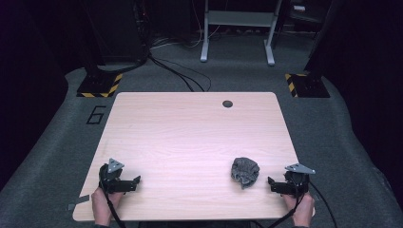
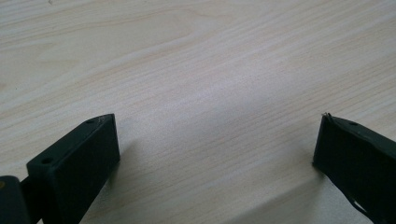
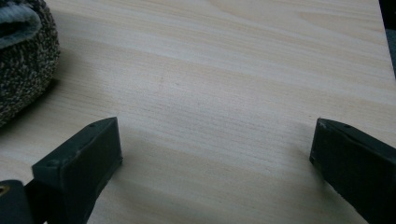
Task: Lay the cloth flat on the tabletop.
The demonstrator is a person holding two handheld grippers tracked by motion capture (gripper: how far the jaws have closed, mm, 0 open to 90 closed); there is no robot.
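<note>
I see my left gripper [image 1: 134,182] low over the table [image 1: 190,137] near its front left corner, jaws spread wide on bare wood. My right gripper [image 1: 272,184] sits near the front right, jaws also spread and empty, with the grey cloth [image 1: 244,171] bunched just beside it.

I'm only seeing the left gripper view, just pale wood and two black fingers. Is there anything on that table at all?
Observer: Yes, a crumpled grey cloth lies near the table's front right side.
Operator: Is the other gripper holding it?
Observer: No. The right gripper sits just right of the cloth with its fingers spread apart and bare wood between them.
Operator: And mine, where is it?
Observer: The left gripper is at the front left, held in a hand, fingers open, far from the cloth.
</note>
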